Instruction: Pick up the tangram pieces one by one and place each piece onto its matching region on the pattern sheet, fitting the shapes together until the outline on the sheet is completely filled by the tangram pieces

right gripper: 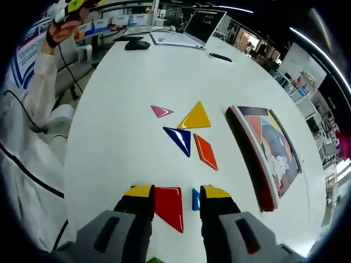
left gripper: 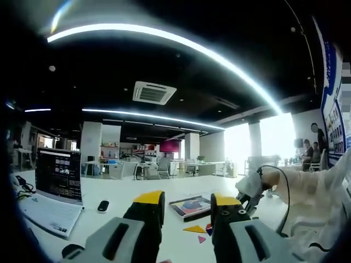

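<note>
Left gripper view: my left gripper hangs spread and empty above the white table; the framed pattern sheet lies beyond.

Right gripper view: my right gripper, jaws spread, straddles the glossy red plastic trapezoid. I judge I should centre, then close squarely. I count six pieces: red, pink, yellow, navy, orange, and a blue sliver.

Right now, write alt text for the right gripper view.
The open right gripper hovers over a red triangle on a white table. Beyond lie pink, yellow, blue and orange pieces, with the pattern sheet to their right.
</note>
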Tool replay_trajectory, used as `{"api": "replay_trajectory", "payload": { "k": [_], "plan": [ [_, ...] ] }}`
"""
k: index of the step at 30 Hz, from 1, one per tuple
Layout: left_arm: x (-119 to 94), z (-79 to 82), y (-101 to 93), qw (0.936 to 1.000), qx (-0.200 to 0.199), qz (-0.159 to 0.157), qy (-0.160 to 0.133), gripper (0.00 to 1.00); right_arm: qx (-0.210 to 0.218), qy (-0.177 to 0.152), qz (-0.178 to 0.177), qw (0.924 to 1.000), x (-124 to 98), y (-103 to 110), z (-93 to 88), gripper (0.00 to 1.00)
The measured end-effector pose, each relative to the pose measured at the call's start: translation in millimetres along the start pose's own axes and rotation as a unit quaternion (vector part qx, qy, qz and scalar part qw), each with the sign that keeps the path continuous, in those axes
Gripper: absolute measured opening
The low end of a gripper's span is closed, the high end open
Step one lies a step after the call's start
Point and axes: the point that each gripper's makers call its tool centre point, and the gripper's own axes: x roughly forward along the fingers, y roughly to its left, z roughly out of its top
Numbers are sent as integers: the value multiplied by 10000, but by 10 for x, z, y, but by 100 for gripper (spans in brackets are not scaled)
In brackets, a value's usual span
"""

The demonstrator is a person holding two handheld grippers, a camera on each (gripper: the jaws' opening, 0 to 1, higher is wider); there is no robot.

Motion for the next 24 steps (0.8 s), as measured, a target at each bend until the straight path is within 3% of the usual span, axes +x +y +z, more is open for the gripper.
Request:
{"api": "replay_trajectory", "payload": {
  "k": [9,17,24],
  "plan": [
    [-11,7,7,10000,-2,13,-15,35,-100,198,57,9997,-58,121,-82,31],
    [-10,6,6,10000,-4,13,-18,35,-15,290,-55,9996,-178,61,-273,32],
    [6,-3,-2,10000,1,3,3,35,169,227,-76,9996,-200,19,-327,33]
  ]
}}
